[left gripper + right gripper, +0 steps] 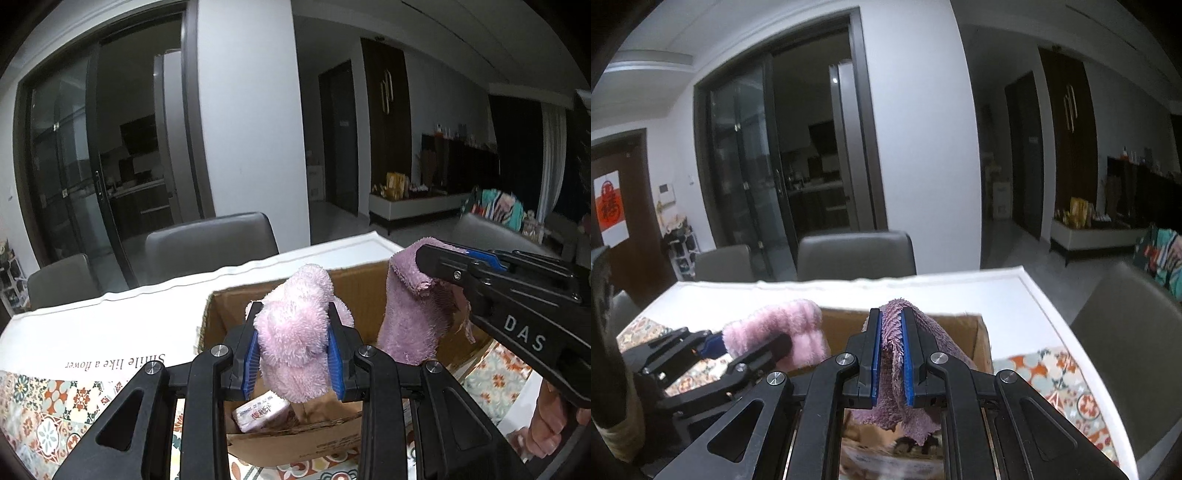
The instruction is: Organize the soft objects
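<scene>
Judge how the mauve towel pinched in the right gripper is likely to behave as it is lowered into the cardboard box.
The mauve towel is probably floppy: it drapes over both sides of the right gripper and hangs limp. It looks light, held by a narrow pinch alone. Its shaggy pile should resist slipping, though the frayed edge could catch on the cardboard box rim.

A white pillar (251, 110) stands behind the table (110, 317), which bears a white cloth over a patterned tile-print cover. Left of the pillar, dark-framed sliding glass doors (74, 155) open onto a dim kitchen. Between pillar and table stand grey chairs (210, 236). Right of the pillar is a dark doorway (338, 136), then a tall dark cabinet (386, 122) and a low white sideboard (417, 203) on the grey floor. Far left of the pillar, a brown door (617, 206) carries a red paper ornament.
</scene>
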{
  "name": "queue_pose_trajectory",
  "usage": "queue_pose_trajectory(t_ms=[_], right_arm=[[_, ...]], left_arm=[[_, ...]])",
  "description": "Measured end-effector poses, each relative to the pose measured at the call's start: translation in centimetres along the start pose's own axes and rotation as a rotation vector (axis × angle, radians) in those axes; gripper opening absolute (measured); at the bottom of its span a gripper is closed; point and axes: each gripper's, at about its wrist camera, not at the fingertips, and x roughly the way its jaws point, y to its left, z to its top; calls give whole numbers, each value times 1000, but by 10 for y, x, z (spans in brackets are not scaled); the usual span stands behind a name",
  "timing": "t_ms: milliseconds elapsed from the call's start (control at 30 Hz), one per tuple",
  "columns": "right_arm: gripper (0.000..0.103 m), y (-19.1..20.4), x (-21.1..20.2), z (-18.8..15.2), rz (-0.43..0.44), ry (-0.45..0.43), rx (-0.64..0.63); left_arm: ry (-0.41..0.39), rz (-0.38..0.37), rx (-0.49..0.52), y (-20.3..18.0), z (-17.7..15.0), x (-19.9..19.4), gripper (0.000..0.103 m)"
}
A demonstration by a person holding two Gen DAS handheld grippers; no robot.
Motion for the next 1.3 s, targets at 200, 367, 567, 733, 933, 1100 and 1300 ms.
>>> queue_pose_trajectory(t_ms=[200, 367, 567, 733, 933, 1100, 1300], right_arm=[[11, -15, 16, -13, -14, 69, 20], [12, -21, 20, -19, -21, 101, 20], [45, -23, 15, -20, -43, 90, 23], [45, -22, 3, -20, -56, 71, 21], [47, -17, -16, -21, -82, 38, 2], [49, -9, -36, -22, -92, 2, -15], [49, 2, -57, -24, -100, -16, -45]], left_arm=[[51, -15, 12, -6, -4, 15, 33], [64, -27, 23, -11, -8, 21, 44], [57, -12, 22, -10, -7, 20, 61], [44, -7, 4, -5, -10, 10, 62], [28, -1, -13, -2, -14, -8, 64], [11, 0, -17, -3, -18, -27, 64], [-19, 20, -10, -6, -21, -56, 66]])
